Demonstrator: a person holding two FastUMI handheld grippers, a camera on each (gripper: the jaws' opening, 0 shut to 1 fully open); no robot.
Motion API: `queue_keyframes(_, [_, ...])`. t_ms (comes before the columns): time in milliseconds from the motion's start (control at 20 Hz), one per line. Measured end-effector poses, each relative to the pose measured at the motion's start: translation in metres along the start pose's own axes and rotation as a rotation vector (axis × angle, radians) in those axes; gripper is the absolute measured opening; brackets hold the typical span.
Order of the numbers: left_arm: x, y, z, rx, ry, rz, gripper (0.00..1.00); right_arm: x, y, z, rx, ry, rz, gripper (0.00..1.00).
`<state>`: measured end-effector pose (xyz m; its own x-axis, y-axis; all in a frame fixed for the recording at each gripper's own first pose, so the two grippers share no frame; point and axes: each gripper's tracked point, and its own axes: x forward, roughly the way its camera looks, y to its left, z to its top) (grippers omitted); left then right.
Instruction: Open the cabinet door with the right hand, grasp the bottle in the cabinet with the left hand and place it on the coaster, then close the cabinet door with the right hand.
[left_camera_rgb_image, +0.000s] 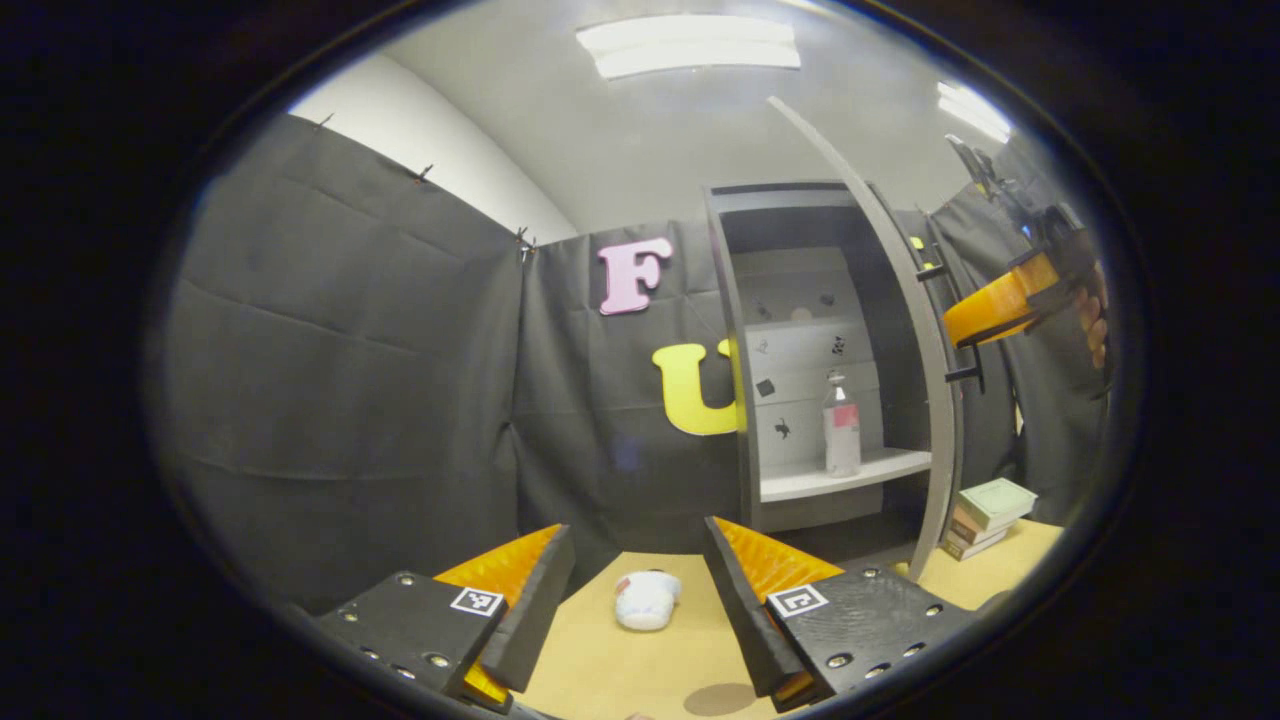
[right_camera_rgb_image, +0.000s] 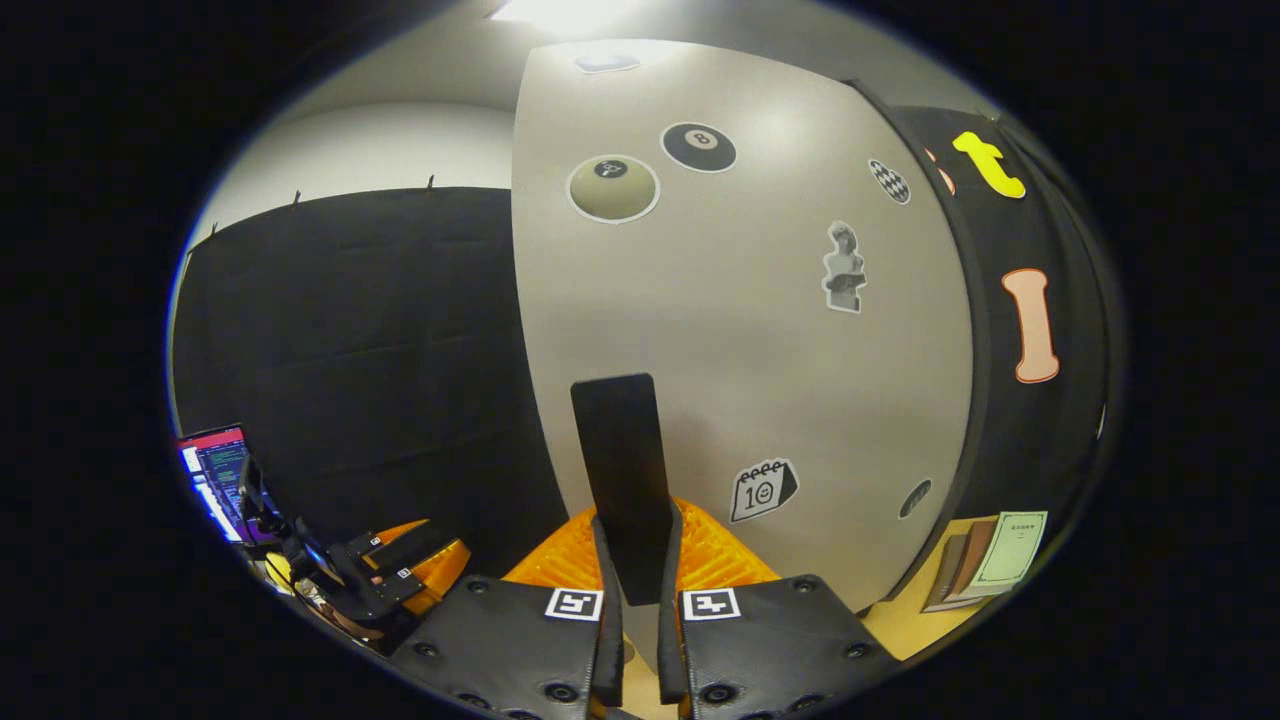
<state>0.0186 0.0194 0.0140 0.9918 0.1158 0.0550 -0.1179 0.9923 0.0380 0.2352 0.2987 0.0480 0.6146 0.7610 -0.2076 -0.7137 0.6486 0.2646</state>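
Bottle (left_camera_rgb_image: 841, 425) upright on cabinet shelf (left_camera_rgb_image: 845, 473), ahead of wide-open left tool (left_camera_rgb_image: 640, 590); label unreadable. Right tool (right_camera_rgb_image: 634, 560) clamped on door handle (right_camera_rgb_image: 621, 470).

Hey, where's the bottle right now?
In the left gripper view, the bottle stands upright on the open cabinet's white shelf, right of centre, just behind the swung-out door.

One bottle (left_camera_rgb_image: 841, 425), one cabinet (left_camera_rgb_image: 800, 350), perhaps three stacked books (left_camera_rgb_image: 985, 515).

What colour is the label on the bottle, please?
Pink, on the bottle; left gripper view shows it best.
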Motion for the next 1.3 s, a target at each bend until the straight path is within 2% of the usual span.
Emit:
queue_keyframes(450, [-0.001,-0.072,0.011,0.004,-0.002,-0.05,0.8,-0.012,-0.009,0.002,-0.009,-0.027,-0.009,0.13])
queue_keyframes(550, [-0.002,-0.088,0.007,-0.003,0.004,-0.066,0.78,-0.021,-0.013,0.006,-0.014,-0.034,-0.02,0.15])
queue_keyframes(600, [0.0,-0.096,0.005,-0.005,0.009,-0.076,0.78,-0.024,-0.015,0.007,-0.013,-0.039,-0.028,0.13])
queue_keyframes(850, [0.003,-0.119,0.001,-0.007,0.02,-0.106,0.8,-0.029,-0.023,0.009,-0.007,-0.064,-0.073,0.14])
queue_keyframes(1000, [0.004,-0.125,0.0,-0.011,0.022,-0.117,0.81,-0.033,-0.03,0.011,-0.009,-0.073,-0.112,0.12])
queue_keyframes(1050, [0.005,-0.127,0.001,-0.011,0.022,-0.12,0.78,-0.035,-0.032,0.011,-0.01,-0.075,-0.123,0.14])
queue_keyframes(1300, [0.007,-0.139,0.0,-0.016,0.027,-0.137,0.8,-0.041,-0.043,0.014,-0.017,-0.085,-0.179,0.14])
